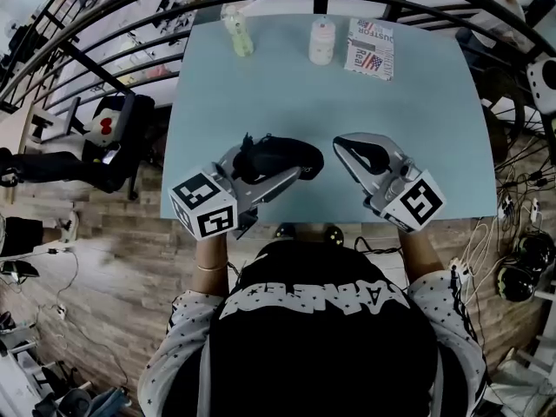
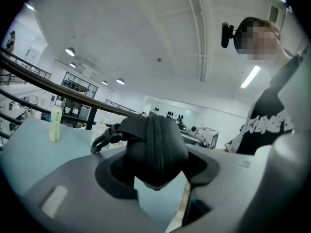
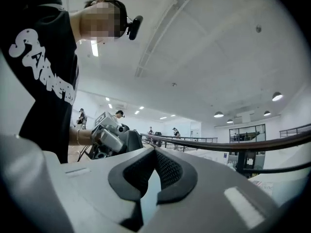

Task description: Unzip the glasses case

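While the left gripper clamps the black case by one end over the near edge of the table, the unzipping looks not yet begun: the zip runs shut over the rounded end. The right gripper sits beside the case, apart from it, jaws together on nothing. Next, I judge, it must part its jaws, find the pull, which I cannot make out, and pinch it. The case is a plump oval shell in matte fabric, its zip a fine ribbed seam, with a strap looping off one side. The jaw pads are dimpled black rubber in smooth grey plastic.
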The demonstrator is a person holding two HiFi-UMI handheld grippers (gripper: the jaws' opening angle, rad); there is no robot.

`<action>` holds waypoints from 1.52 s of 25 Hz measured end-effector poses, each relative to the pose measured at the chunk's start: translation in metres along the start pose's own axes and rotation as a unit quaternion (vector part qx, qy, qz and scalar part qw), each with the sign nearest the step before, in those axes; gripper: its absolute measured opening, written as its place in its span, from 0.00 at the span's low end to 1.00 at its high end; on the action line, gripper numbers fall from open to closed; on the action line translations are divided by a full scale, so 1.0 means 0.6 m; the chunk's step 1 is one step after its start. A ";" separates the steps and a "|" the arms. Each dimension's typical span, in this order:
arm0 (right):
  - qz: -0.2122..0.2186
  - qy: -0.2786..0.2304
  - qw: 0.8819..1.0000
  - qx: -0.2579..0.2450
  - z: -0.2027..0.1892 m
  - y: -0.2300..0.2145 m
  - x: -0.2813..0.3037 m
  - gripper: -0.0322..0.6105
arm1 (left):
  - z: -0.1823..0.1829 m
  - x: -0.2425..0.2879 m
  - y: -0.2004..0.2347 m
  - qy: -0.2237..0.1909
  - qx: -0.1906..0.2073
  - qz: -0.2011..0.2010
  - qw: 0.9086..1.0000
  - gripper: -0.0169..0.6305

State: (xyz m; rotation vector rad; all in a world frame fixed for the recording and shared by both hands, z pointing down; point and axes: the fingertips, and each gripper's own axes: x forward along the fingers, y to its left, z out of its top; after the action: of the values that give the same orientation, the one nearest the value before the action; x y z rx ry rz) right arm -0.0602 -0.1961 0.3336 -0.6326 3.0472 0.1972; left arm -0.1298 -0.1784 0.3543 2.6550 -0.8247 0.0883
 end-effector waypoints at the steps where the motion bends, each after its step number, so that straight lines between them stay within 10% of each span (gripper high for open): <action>1: -0.010 -0.006 1.000 0.012 0.003 -0.005 -0.004 0.06 | 0.002 -0.001 0.001 -0.004 0.006 0.009 1.000 0.03; 15: -0.076 -0.009 0.994 0.082 -0.012 -0.040 0.002 0.06 | 0.024 -0.034 0.051 -0.054 0.070 0.121 0.989 0.03; 38: -0.066 -0.010 0.994 0.082 -0.015 -0.037 0.003 0.06 | 0.015 -0.009 0.039 -0.032 0.081 0.113 0.990 0.03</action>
State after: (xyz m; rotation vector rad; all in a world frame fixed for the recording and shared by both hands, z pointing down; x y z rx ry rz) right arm -0.0530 -0.2179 0.3401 -0.8095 2.9471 -0.0489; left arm -0.1476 -0.1967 0.3528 2.7134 -1.1854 0.1332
